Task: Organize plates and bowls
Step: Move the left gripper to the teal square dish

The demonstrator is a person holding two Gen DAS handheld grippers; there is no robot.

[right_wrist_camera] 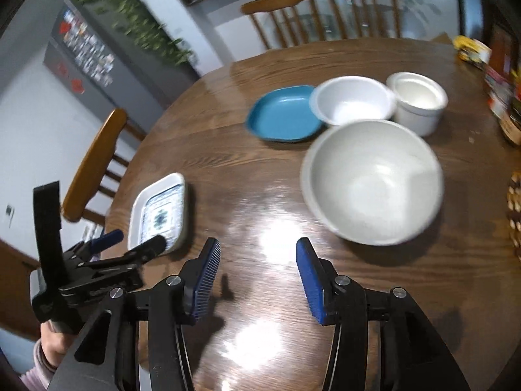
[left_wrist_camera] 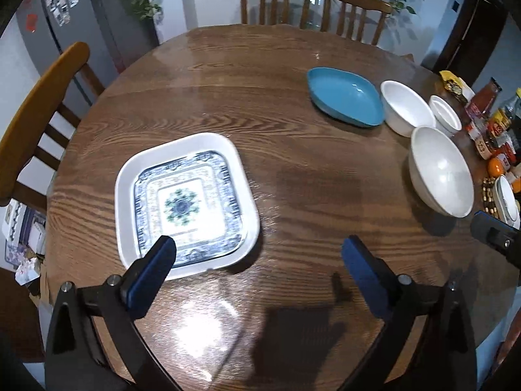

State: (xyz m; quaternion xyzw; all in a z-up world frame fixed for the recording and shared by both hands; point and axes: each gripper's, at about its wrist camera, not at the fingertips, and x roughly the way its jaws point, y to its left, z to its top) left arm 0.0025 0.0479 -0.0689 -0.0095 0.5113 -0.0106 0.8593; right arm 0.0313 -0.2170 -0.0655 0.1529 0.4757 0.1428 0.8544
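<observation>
A blue patterned square plate [left_wrist_camera: 187, 203] lies inside a white square plate [left_wrist_camera: 241, 176] on the round wooden table [left_wrist_camera: 293, 150]. My left gripper [left_wrist_camera: 259, 247] is open and empty, hovering at that stack's near right corner. A teal dish [left_wrist_camera: 345, 96], a medium white bowl [left_wrist_camera: 405, 107], a small white bowl [left_wrist_camera: 444, 115] and a large white bowl [left_wrist_camera: 439, 171] stand at the right. My right gripper [right_wrist_camera: 257, 251] is open and empty, just short of the large white bowl [right_wrist_camera: 373, 182]. The plate stack [right_wrist_camera: 159, 211] and the left gripper [right_wrist_camera: 130, 244] show at its left.
Wooden chairs [left_wrist_camera: 276, 0] stand around the table, one at the left [left_wrist_camera: 42, 104]. Jars, bottles and oranges [left_wrist_camera: 495, 137] crowd the table's right edge. A beaded mat [right_wrist_camera: 516, 208] lies at the right.
</observation>
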